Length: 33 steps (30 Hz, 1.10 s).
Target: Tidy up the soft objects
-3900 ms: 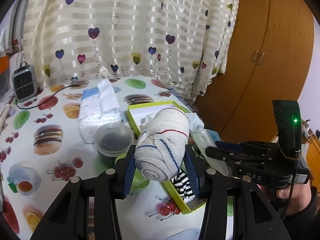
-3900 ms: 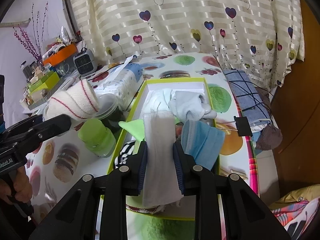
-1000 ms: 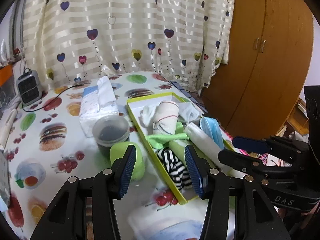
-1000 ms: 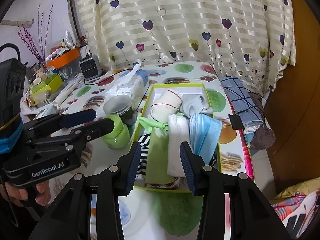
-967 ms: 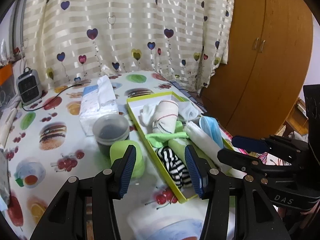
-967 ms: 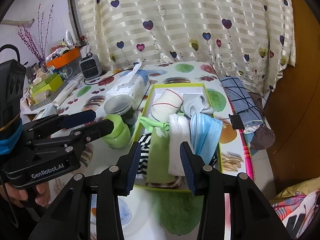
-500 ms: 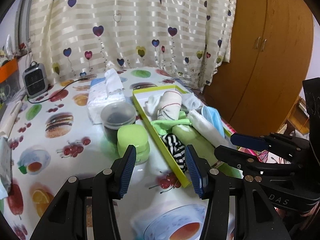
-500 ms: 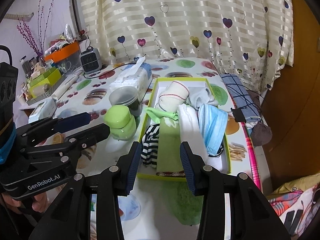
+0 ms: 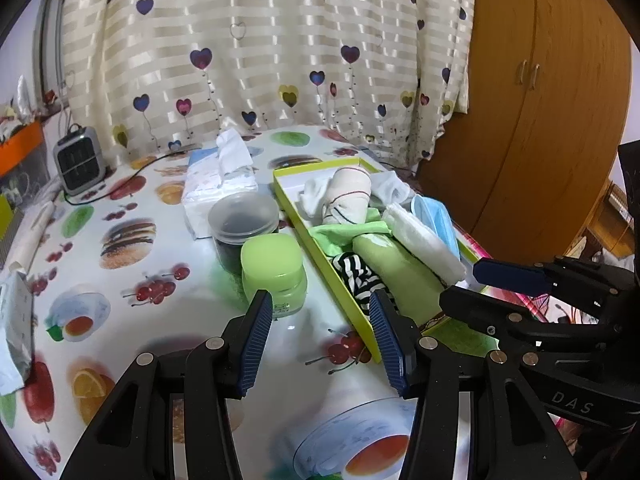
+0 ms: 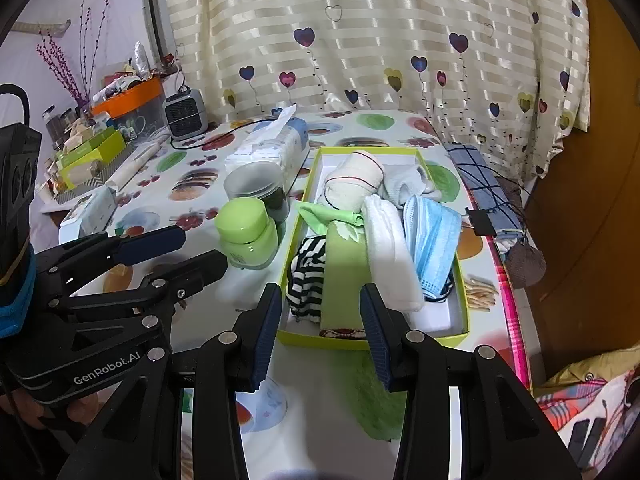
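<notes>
Heart-print curtain (image 10: 360, 40) hanging behind fruit-print tabletop (image 9: 132, 280); one yellow-green box (image 10: 298, 216) holding six soft items, blue mask (image 10: 432, 236) included; left gripper (image 9: 320, 332) and right gripper (image 10: 320, 328) hovering, jaws gaping, gripping nothing.

Near my view a green jar (image 9: 274, 268), a dark tub with clear lid (image 9: 243, 216), a tissue pack (image 9: 218, 184), a small grey heater (image 9: 79, 160), a heart-printed curtain (image 9: 260, 48), a wooden wardrobe (image 9: 540, 100).

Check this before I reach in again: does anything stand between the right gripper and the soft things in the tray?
Nothing visible does. The right gripper hangs open and empty just short of the green tray; only the tray's low near wall lies ahead.
</notes>
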Available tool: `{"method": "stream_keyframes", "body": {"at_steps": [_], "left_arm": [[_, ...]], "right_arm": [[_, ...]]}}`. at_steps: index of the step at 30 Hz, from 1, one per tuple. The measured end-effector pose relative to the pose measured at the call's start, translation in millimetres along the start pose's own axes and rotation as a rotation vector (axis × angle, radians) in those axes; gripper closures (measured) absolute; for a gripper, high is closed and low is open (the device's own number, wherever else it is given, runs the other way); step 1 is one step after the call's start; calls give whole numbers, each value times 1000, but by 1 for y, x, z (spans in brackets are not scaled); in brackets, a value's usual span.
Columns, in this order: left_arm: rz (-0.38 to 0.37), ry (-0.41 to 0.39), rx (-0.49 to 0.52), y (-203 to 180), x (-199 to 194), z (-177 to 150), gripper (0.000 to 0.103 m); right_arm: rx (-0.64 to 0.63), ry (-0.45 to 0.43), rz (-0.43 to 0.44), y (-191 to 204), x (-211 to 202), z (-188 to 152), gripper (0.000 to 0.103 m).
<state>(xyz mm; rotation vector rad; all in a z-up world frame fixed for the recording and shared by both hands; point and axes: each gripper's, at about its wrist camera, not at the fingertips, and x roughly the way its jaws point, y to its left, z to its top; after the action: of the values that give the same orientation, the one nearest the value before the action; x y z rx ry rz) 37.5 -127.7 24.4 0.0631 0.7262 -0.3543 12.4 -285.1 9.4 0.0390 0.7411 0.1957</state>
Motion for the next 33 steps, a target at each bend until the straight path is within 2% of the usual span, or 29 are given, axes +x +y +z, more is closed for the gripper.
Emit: {"method": "stream_keyframes", "body": {"at_steps": [9,33], "left_arm": [[-22,11,-19,1,-1,-1,53],[-12,25,-31,3,4,-3,53]], "right_arm": [[-2,-3,0,0,-2,0,61],[-3,9,4,2,-1,-3,61]]}}
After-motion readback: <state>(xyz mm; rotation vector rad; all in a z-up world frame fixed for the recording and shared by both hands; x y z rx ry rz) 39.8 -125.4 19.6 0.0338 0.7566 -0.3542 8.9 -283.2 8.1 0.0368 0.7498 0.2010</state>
